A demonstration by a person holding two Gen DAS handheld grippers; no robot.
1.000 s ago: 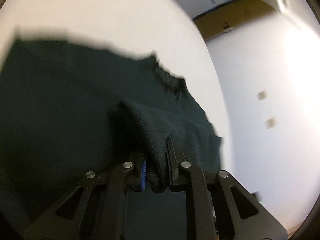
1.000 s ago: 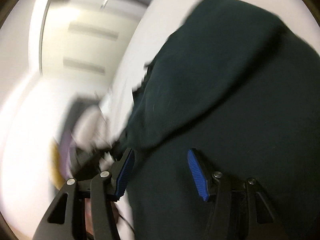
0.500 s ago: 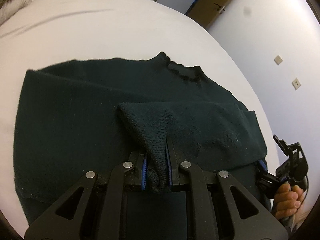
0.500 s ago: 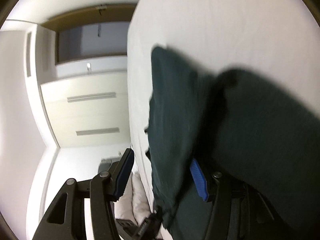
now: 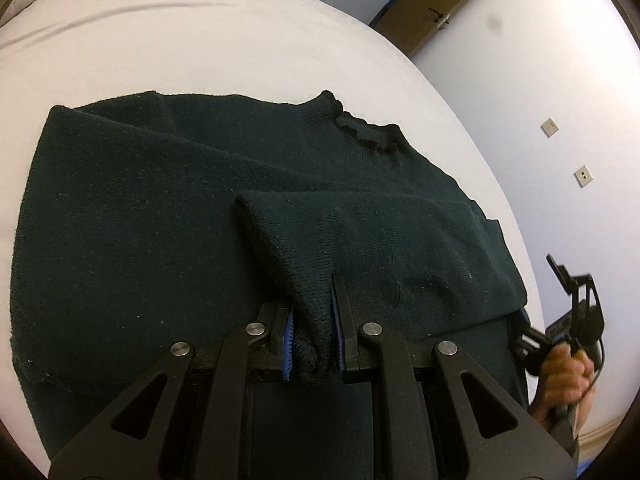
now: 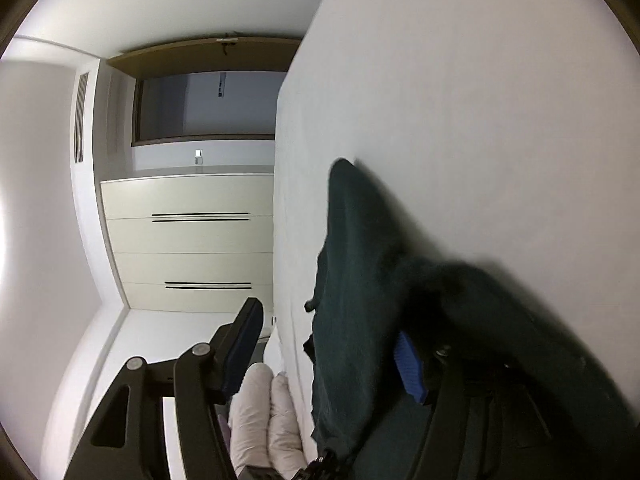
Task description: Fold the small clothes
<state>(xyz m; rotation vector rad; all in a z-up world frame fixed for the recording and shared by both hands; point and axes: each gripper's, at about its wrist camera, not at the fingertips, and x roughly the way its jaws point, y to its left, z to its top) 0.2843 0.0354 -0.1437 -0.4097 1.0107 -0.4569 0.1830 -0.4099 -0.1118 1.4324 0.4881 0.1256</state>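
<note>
A dark green knit sweater [image 5: 160, 220] lies spread on the white bed [image 5: 200, 40], its collar [image 5: 360, 136] at the far side. One sleeve [image 5: 380, 240] is folded across the body. My left gripper [image 5: 310, 300] is shut on that sleeve's cuff, which bunches between the blue pads. In the right wrist view the sweater [image 6: 360, 280] drapes over the right finger [image 6: 408, 368]. My right gripper [image 6: 326, 320] is open and its jaws are opening; the sweater's edge hangs between them, clear of the left finger. The left wrist view shows a hand [image 5: 564, 376] holding the right gripper at the sweater's right edge.
White pillows [image 6: 260, 412] lie at the head of the bed. A cream drawer unit [image 6: 192, 240] and a doorway stand beyond the bed's edge. A wooden door [image 5: 432, 4] and two wall sockets are on the right wall. Bare sheet surrounds the sweater.
The right wrist view has rolled and swung away; the sweater has slid from filling it to its lower right, and the jaws stand wider. The left gripper keeps the cuff and has sunk a little.
</note>
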